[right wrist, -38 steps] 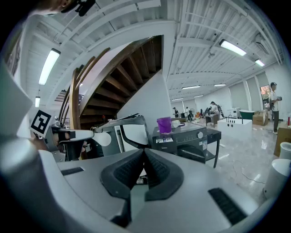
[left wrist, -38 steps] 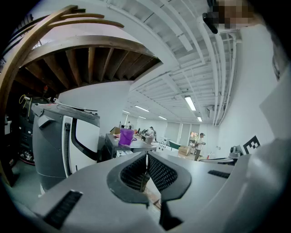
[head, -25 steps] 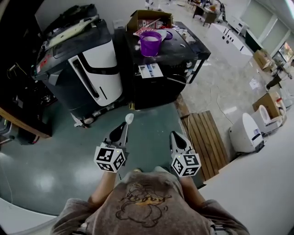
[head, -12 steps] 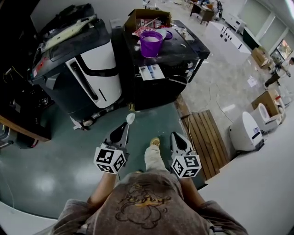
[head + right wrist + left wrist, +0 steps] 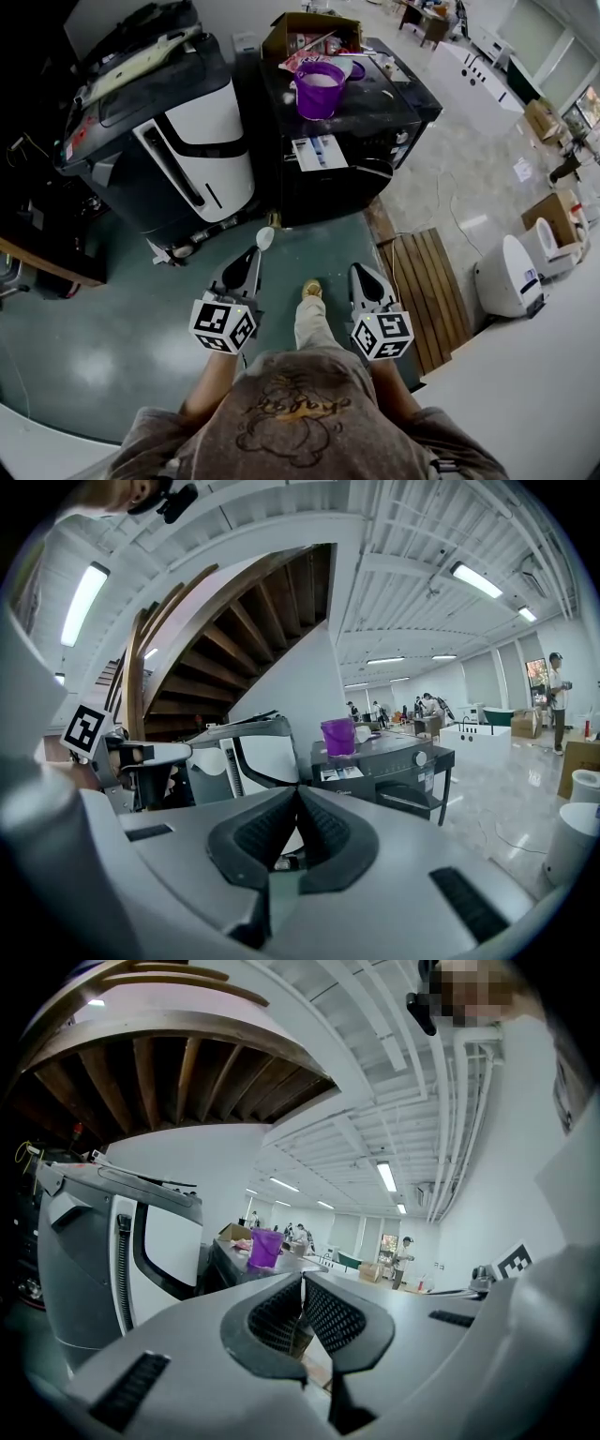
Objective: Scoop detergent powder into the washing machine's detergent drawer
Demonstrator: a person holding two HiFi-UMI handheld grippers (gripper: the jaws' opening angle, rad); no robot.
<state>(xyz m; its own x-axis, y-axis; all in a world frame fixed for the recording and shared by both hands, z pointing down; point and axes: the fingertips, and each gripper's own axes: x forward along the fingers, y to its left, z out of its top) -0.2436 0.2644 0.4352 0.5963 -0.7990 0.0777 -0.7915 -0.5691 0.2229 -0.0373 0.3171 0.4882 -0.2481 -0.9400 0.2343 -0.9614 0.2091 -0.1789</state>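
A black washing machine [image 5: 361,141] stands ahead of me, with a purple bucket [image 5: 320,89] on its top. That bucket also shows small and far off in the left gripper view [image 5: 265,1248] and in the right gripper view [image 5: 338,735]. My left gripper [image 5: 254,253] is shut on the handle of a small white scoop [image 5: 265,240], whose bowl sticks out past the tips. In the left gripper view [image 5: 302,1283] the handle shows only as a thin white edge between the closed jaws. My right gripper [image 5: 360,271] is shut with nothing in it. Both are held low, well short of the machine.
A black-and-white appliance [image 5: 178,141] stands left of the washing machine. An open cardboard box [image 5: 300,33] sits behind the bucket. A wooden pallet [image 5: 422,291] lies on the floor at the right, and a white rounded appliance [image 5: 511,272] beyond it. My foot [image 5: 310,291] is between the grippers.
I have stepped forward: a leg and foot now show between the grippers, and the washing machine has shifted slightly in the view. Both grippers keep their pose and grip.
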